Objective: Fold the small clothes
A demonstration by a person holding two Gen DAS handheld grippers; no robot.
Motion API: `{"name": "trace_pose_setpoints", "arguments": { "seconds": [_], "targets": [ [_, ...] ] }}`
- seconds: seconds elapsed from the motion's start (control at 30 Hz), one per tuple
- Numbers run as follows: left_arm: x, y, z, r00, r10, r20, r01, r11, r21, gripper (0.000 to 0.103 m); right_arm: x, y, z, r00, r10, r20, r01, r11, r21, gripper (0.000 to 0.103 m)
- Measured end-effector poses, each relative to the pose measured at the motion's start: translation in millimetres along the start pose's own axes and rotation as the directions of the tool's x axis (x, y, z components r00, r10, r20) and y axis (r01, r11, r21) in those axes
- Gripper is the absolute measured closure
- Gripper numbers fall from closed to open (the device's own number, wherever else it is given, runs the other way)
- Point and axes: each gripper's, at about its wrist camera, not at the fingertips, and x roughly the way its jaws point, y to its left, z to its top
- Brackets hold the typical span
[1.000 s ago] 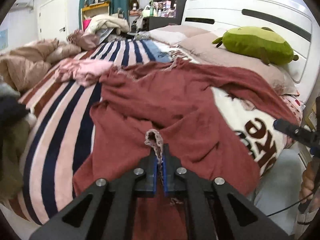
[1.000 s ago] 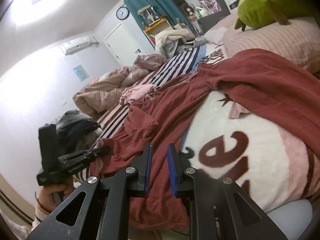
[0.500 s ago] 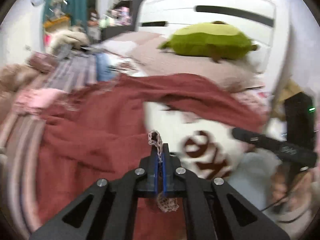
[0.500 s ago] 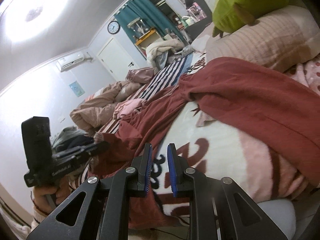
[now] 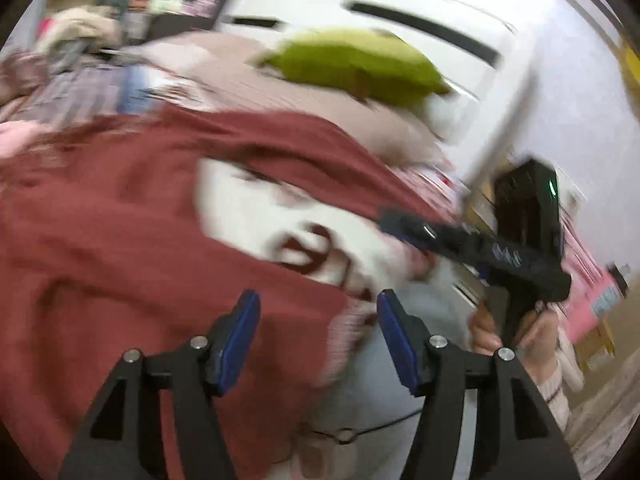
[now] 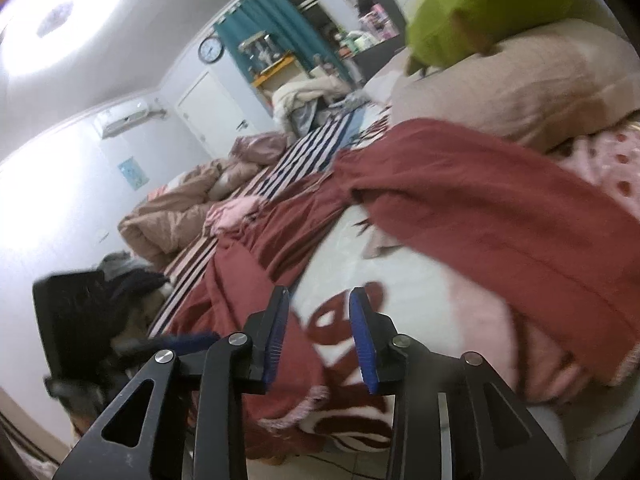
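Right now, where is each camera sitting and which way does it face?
Left wrist: behind the opening, empty left gripper, facing the dark red knit garment and white headboard; the right gripper and hand show.
Right wrist: behind the opening, empty right gripper, facing down the bed toward the teal curtain.
Shared: garment, green plush toy.

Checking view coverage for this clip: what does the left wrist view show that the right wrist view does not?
Left only: the white headboard and the right gripper seen from outside, in a hand. Right only: wall clock, door, air conditioner, striped bedding. Both: the red garment over the lettered blanket, the green plush. Both grippers are opening, nothing between the jaws.
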Motion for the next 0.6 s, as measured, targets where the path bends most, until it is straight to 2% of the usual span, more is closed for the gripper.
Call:
{"name": "trace_pose_setpoints", "arguments": {
  "seconds": [0.03,0.07,0.1,0.13,0.17,0.2,0.23,0.27,0.3,0.37,0.4,0.43,0.47,0.5,0.53,0.57,0.6],
  "targets": [
    [-9.0,10.5,-0.5,0.999,0.051,0.018,-0.05,0.999,-0.014,0.046,10.0,8.1,-0.5,1.0,0.013,-0.022,-0.014,1.0,-0.017,0.075],
    [-24.8,28.9,-1.2,0.988,0.151,0.044,-0.149,0.988,-0.041,0.044,16.6,13.6,-1.3,0.999,0.02,-0.036,-0.021,0.999,-0.029,0.073],
    [-34.4,41.4,-3.2,0.973,0.222,0.057,-0.219,0.974,-0.065,0.041,25.0,19.7,-2.3,0.998,0.024,-0.055,-0.027,0.999,-0.046,0.07],
    [-45.3,58.0,-6.6,0.95,0.305,0.062,-0.298,0.949,-0.102,0.039,35.2,26.3,-3.6,0.997,0.023,-0.079,-0.028,0.998,-0.064,0.066],
    [-54.2,74.9,-11.1,0.923,0.381,0.059,-0.37,0.918,-0.141,0.034,44.7,30.7,-5.2,0.994,0.009,-0.105,-0.017,0.997,-0.077,0.056],
    [-64.9,95.4,-18.4,0.881,0.471,0.046,-0.455,0.87,-0.189,0.032,56.9,34.3,-7.0,0.99,-0.029,-0.136,0.017,0.996,-0.09,0.045],
    [-69.5,108.5,-24.6,0.855,0.518,0.029,-0.501,0.838,-0.218,0.032,64.0,36.5,-8.7,0.986,-0.059,-0.155,0.043,0.994,-0.101,0.043],
    [-75.0,122.4,-33.2,0.836,0.549,0.009,-0.53,0.81,-0.25,0.032,71.7,38.9,-10.8,0.98,-0.092,-0.176,0.071,0.99,-0.122,0.043],
    [-80.3,134.0,-42.8,0.837,0.547,-0.002,-0.525,0.803,-0.282,0.032,79.5,42.9,-13.7,0.972,-0.123,-0.202,0.093,0.984,-0.15,0.043],
    [-83.2,145.6,-61.1,0.863,0.504,-0.008,-0.48,0.816,-0.322,0.032,88.5,52.2,-23.5,0.956,-0.17,-0.237,0.115,0.967,-0.228,0.042],
    [-80.6,148.0,-67.7,0.87,0.493,-0.017,-0.47,0.818,-0.333,0.035,90.1,59.2,-28.3,0.951,-0.192,-0.242,0.122,0.953,-0.278,0.046],
    [-76.1,144.2,-73.7,0.868,0.496,-0.019,-0.475,0.818,-0.324,0.038,91.6,67.0,-32.6,0.945,-0.214,-0.248,0.125,0.935,-0.332,0.054],
    [-74.9,140.4,-75.6,0.857,0.515,-0.013,-0.494,0.815,-0.303,0.044,91.8,72.8,-36.4,0.941,-0.223,-0.256,0.119,0.923,-0.366,0.079],
    [-72.9,136.0,-75.4,0.854,0.52,-0.012,-0.502,0.818,-0.282,0.062,91.5,76.8,-39.4,0.939,-0.221,-0.264,0.109,0.918,-0.381,0.099],
    [-72.4,132.3,-75.9,0.866,0.499,-0.01,-0.483,0.833,-0.268,0.076,90.4,79.9,-40.8,0.939,-0.212,-0.27,0.097,0.919,-0.382,0.099],
    [-73.6,130.8,-77.2,0.885,0.465,-0.003,-0.448,0.851,-0.274,0.098,87.6,82.9,-41.2,0.939,-0.224,-0.259,0.109,0.913,-0.393,0.099],
    [-75.2,129.6,-79.2,0.894,0.448,0.0,-0.43,0.858,-0.281,0.099,85.2,86.1,-40.9,0.94,-0.234,-0.248,0.118,0.906,-0.407,0.1]
  ]
}}
